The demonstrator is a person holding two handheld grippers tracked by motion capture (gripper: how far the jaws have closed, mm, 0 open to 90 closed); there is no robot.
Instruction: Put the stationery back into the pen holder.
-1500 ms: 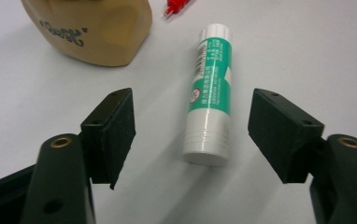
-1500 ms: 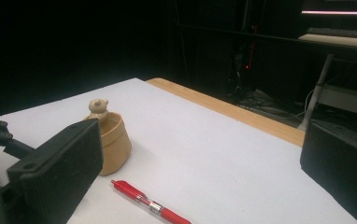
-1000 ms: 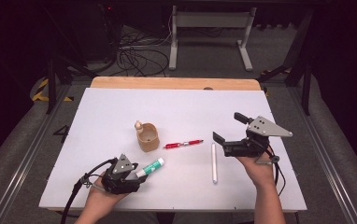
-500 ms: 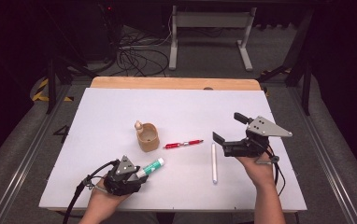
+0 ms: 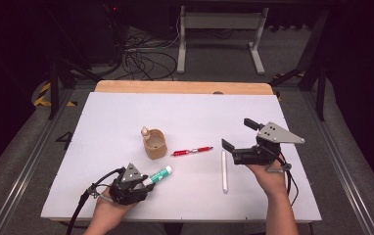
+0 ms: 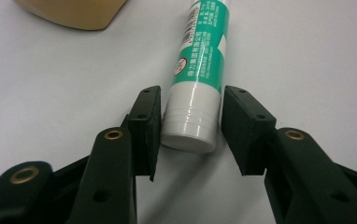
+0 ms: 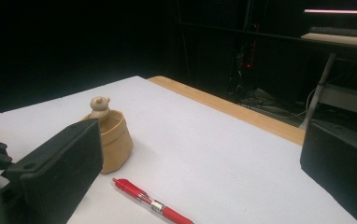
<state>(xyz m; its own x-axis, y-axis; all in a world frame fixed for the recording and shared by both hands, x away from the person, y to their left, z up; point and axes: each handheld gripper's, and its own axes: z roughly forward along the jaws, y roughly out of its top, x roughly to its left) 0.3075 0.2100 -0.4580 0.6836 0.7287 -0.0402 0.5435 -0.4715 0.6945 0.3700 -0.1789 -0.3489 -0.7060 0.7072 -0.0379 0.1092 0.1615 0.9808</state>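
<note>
A white and green tube (image 5: 159, 173) (image 6: 197, 65) lies on the white table top (image 5: 126, 112) at the front left. My left gripper (image 5: 145, 180) (image 6: 190, 100) sits low over its white cap end, one jaw on each side. The jaws have just been closing on the tube, and a narrow gap still shows at the right pad (image 6: 242, 126). My right gripper (image 5: 238, 133) (image 7: 204, 154) hovers open at the right, held sideways, with nothing between its pads.
A small wooden cup (image 5: 154, 143) (image 7: 113, 142) with a knob figure on its rim stands mid-table. A red pen (image 5: 192, 151) (image 7: 151, 203) lies to its right. A white stick (image 5: 224, 170) lies in front of the right gripper. The table's far edge is wood (image 5: 185, 87).
The left gripper's jaws have drawn in around the tube's cap end. Both hands and all the objects stay where they were.
</note>
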